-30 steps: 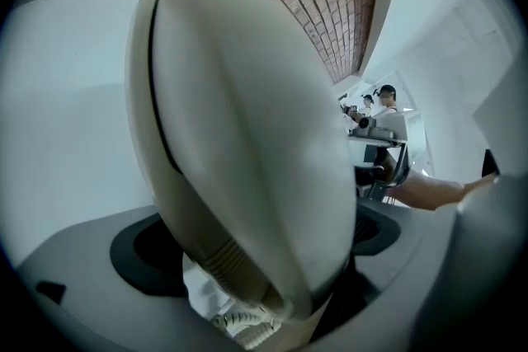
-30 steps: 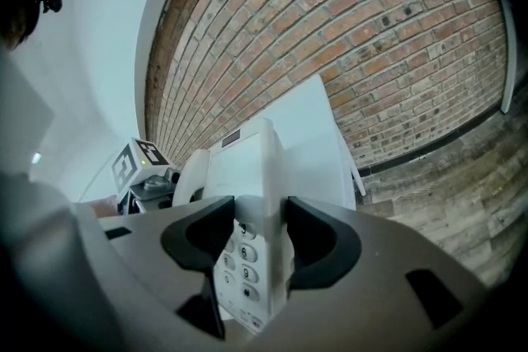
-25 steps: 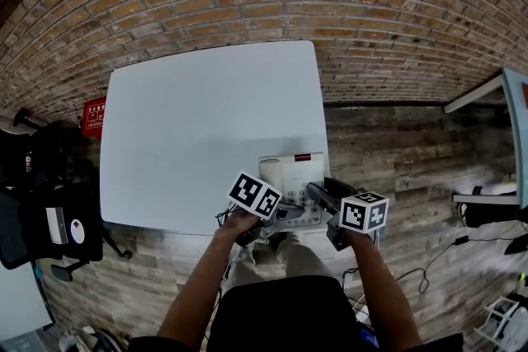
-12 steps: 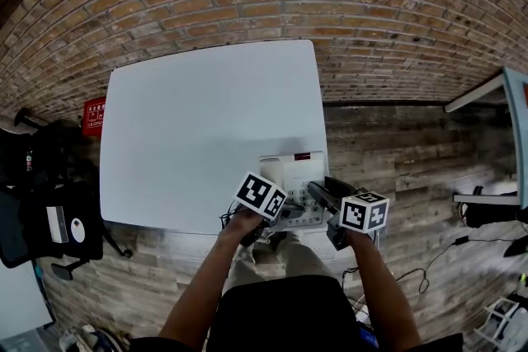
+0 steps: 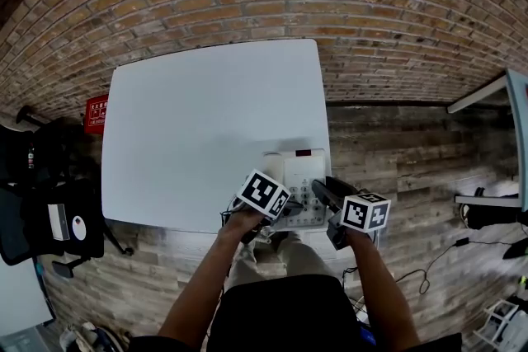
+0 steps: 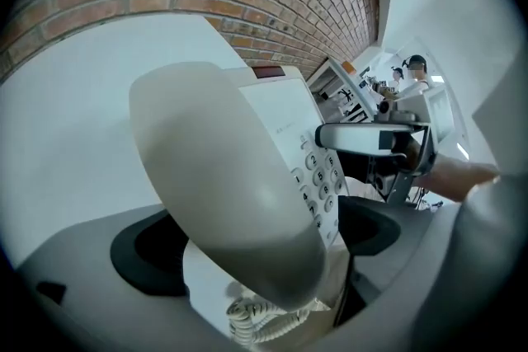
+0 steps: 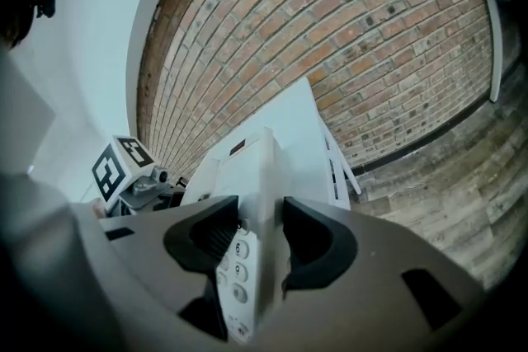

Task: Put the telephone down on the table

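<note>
Closing further, my right gripper [image 7: 262, 239] pinches telephone [image 5: 301, 169] edge, left gripper [image 6: 256, 247] pinches handset [image 6: 214, 161]; hazard: early release near table [image 5: 190, 128] edge drops it.

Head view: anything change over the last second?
Right gripper jaws have just been closing on the telephone's right edge, which sits between them. Left gripper shifted slightly toward the telephone. Unchanged: telephone at the table's near right corner, both grippers at it.
</note>
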A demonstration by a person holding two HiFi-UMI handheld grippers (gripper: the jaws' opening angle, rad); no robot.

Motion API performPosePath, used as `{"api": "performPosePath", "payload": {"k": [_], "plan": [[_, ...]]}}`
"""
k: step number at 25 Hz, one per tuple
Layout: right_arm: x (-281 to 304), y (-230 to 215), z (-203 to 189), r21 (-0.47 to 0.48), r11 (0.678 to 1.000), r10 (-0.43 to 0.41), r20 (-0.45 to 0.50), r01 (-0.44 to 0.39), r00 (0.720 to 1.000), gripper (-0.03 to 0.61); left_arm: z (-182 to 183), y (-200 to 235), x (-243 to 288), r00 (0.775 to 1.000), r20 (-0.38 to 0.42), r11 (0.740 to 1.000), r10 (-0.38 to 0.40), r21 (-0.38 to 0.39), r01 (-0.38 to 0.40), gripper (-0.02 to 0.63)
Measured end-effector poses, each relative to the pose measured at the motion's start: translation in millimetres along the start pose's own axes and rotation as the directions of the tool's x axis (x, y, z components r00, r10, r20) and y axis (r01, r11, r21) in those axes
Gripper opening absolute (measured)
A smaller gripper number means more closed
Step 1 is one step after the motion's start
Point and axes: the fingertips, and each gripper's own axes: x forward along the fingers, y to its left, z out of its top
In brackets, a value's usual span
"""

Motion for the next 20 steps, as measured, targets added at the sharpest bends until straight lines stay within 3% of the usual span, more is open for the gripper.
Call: {"api": "performPosePath", "payload": {"k": [20], "plan": [[3, -2, 0, -0.038, 0.998, -0.049, -0.03, 0.048, 0.998, 0.169, -2, 9, -15, 0.999, 0.029, 0.999, 0.016, 0.051, -0.017, 0.552]]}}
